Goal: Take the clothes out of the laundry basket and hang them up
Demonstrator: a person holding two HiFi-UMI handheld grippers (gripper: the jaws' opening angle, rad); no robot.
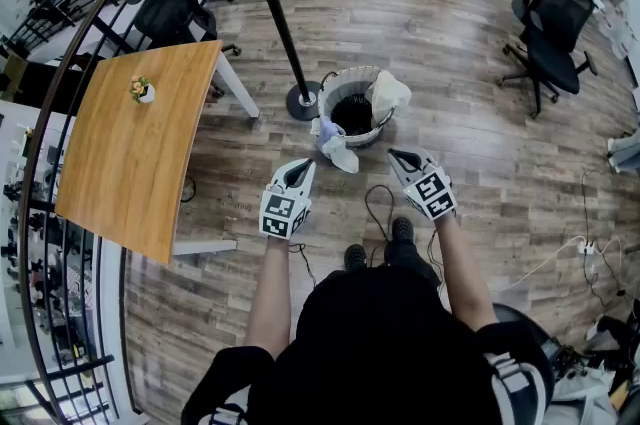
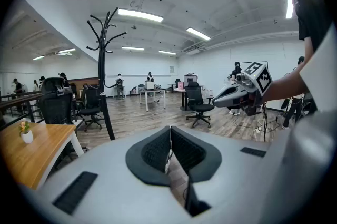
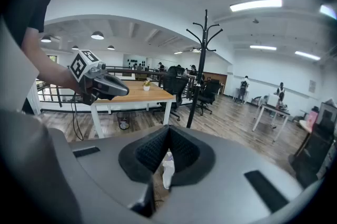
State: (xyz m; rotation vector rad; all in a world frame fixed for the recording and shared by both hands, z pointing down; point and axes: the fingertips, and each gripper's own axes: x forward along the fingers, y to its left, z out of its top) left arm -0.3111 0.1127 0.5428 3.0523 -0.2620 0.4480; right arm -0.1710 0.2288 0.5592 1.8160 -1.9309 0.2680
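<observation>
Fingers (image 2: 155, 152) of the left gripper (image 1: 303, 165) are pressed together, with nothing between them. The fingers (image 3: 152, 152) of the right gripper (image 1: 398, 155) are likewise closed and empty. Both grippers are held side by side but apart, and they aim slightly downward at the laundry basket (image 1: 349, 72), short of it and touching nothing.

The basket stands upright on the plank floor (image 1: 470, 143), with its round mouth facing up. A white garment (image 1: 388, 96) is draped over its right rim. A pale garment (image 1: 333, 143) hangs over the near rim, its length trailing down the wall toward the person.

Just beside the basket on the left stands a black coat rack (image 1: 281, 17). Farther left is a wooden surface (image 1: 130, 163) carrying a small potted plant (image 1: 144, 91). Office chairs (image 1: 548, 38) stand well apart in the open room.
</observation>
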